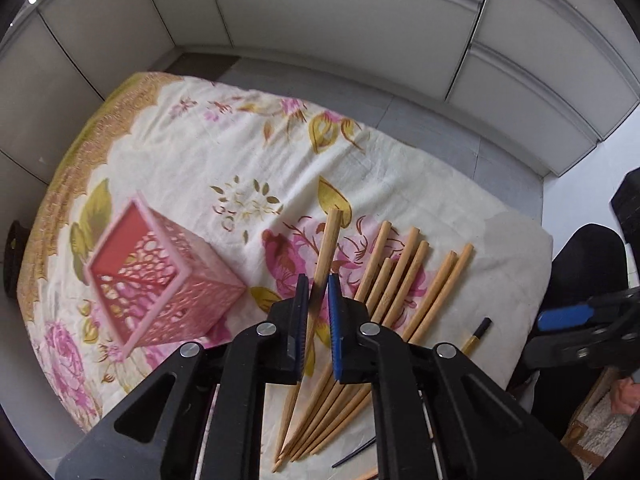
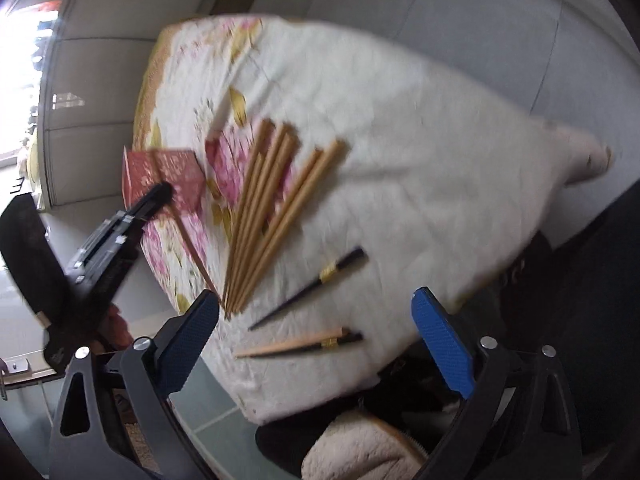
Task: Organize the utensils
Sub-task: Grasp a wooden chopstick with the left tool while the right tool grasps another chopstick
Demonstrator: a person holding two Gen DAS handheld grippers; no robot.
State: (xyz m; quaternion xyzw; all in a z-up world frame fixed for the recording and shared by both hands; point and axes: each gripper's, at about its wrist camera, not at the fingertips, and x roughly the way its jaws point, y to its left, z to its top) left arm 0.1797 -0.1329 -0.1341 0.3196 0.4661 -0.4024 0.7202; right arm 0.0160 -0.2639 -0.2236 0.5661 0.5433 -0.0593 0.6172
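The left tongs point(image 1: 319, 300) are clamped on one long light-brown wooden chopstick point(image 1: 326, 252). The stick is tilted, its thick end up and away, and its thin end points down past the tongs.

Just beside it, a bunch of light-brown wooden chopsticks point(image 1: 400, 280) lies on the bench point(image 1: 192, 152), which is covered by a white cloth with pink flowers and yellow leaves. They fan out, with their thin ends close together near the edge of the bench.

A pink square plastic basket with lacy holes point(image 1: 160, 276) stands on the cloth, to the left of the held stick in the left wrist view. Its open top faces up and nothing blocks it.

The right tongs point(image 2: 316, 340) are wide apart and hold nothing. They hang over the near edge of the bench. Under them lie a black chopstick with a gold band point(image 2: 312, 286) and another chopstick, half light-brown wood and half black with a gold band point(image 2: 300, 345). These two lie apart from the fan.

Pale wall panels point(image 1: 340, 32) stand behind the bench.
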